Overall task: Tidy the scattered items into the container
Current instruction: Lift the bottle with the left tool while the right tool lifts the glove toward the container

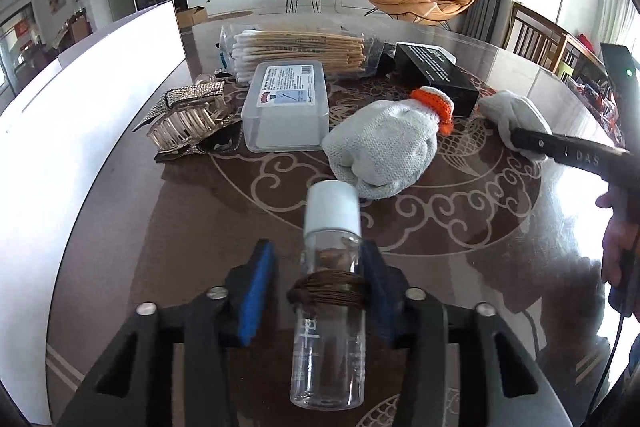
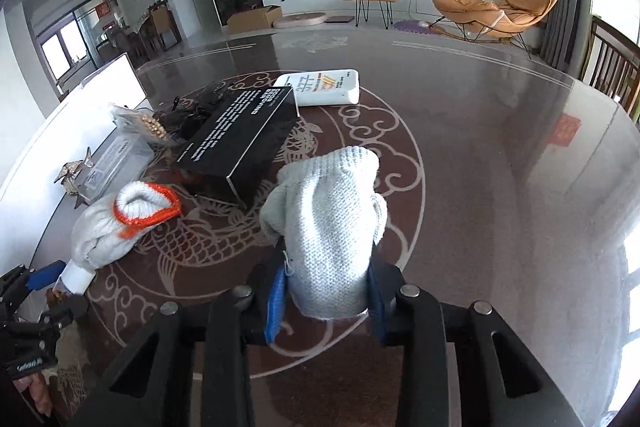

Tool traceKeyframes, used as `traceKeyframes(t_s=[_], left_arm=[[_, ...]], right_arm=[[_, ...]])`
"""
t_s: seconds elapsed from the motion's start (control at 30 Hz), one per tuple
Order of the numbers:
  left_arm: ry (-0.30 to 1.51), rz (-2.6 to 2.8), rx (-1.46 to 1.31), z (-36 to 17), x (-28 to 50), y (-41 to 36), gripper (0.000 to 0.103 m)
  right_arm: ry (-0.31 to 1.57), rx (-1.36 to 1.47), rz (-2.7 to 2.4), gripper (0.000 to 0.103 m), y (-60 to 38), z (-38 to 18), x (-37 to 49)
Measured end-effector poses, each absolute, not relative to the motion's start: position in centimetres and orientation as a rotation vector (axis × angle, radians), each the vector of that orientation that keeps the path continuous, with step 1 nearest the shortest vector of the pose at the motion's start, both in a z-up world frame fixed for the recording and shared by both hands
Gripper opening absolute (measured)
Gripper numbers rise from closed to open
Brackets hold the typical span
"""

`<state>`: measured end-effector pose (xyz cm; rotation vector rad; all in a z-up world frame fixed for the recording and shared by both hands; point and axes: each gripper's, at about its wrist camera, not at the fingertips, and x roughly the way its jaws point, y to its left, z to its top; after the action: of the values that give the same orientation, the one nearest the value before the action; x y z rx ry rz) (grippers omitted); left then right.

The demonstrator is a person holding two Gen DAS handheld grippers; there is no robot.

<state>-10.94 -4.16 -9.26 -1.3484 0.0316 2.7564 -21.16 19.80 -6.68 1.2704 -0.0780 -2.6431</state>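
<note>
Left wrist view: the left gripper (image 1: 318,291) has its jaws spread around a clear bottle (image 1: 329,315); only the right pad seems to touch it, so the bottle looks barely held and could roll or slip out. The white container (image 1: 80,99) stands at 9 o'clock, beside the table (image 1: 460,267).

In the right wrist view, the right gripper (image 2: 326,301) pinches a grey glove (image 2: 328,227) between its pads. The glove sags forward toward 12 o'clock, so its loose end may snag the black box (image 2: 240,143) at 11 o'clock or drag the other glove (image 2: 120,223) at 9 o'clock.
</note>
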Motion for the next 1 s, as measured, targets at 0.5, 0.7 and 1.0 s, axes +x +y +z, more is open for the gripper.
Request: traceKeyframes(t_s=[0.5,0.7,1.0], left_arm=[[0.062,2.762,-1.344,-9.4,-10.8,-3.7,0.034],[0.078,2.767,-1.344,-9.5,-10.7,-3.7,0.035],[0.047,2.759,-1.337,-9.5,-10.5,-4.0,0.034]], right_arm=[[-0.212,1.251,-2.643,0.034,15.1,-7.0,-11.9],[-0.199,1.252,-2.639,0.034,15.0,-7.1,-11.8],[-0.163,1.259,-2.649,0.034,14.9,-7.1,-11.6]])
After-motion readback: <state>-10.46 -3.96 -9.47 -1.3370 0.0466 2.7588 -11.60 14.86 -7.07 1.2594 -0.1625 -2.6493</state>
